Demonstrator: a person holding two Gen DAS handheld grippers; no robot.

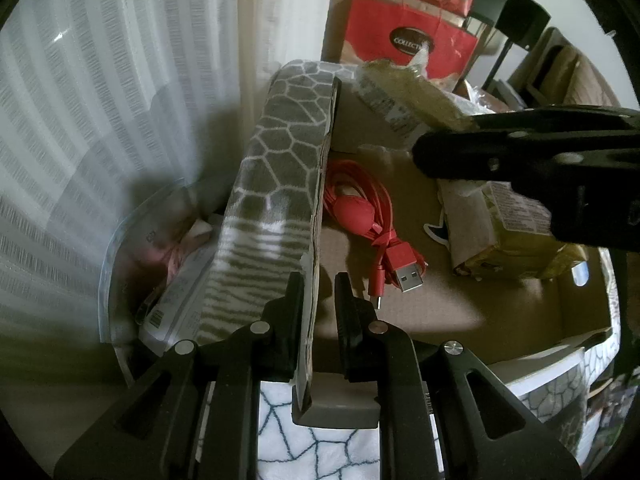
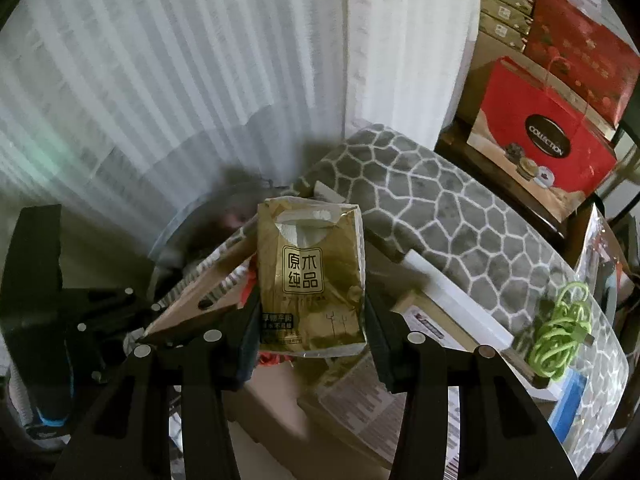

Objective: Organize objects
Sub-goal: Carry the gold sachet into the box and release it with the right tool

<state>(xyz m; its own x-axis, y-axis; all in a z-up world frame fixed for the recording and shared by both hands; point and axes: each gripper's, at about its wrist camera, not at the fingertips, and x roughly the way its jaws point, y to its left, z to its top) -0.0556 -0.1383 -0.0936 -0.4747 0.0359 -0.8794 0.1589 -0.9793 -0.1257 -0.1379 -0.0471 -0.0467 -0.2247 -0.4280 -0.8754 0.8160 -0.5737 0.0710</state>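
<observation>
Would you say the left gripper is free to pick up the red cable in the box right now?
Probably not: the left gripper is shut on the box flap. The red cable lies uncovered just beyond, so letting go would open the way.

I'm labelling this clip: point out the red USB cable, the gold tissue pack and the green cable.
red USB cable (image 1: 362, 216), left wrist view, on its coiled bundle.
gold tissue pack (image 2: 310, 276), right wrist view, on its printed front.
green cable (image 2: 558, 330), right wrist view, on its tangled loops.

Lived-in home room, white pleated window curtains (image 2: 168, 80), grey fleece blanket with white cell pattern (image 2: 448, 208), stacked red gift boxes (image 2: 560, 136)
</observation>
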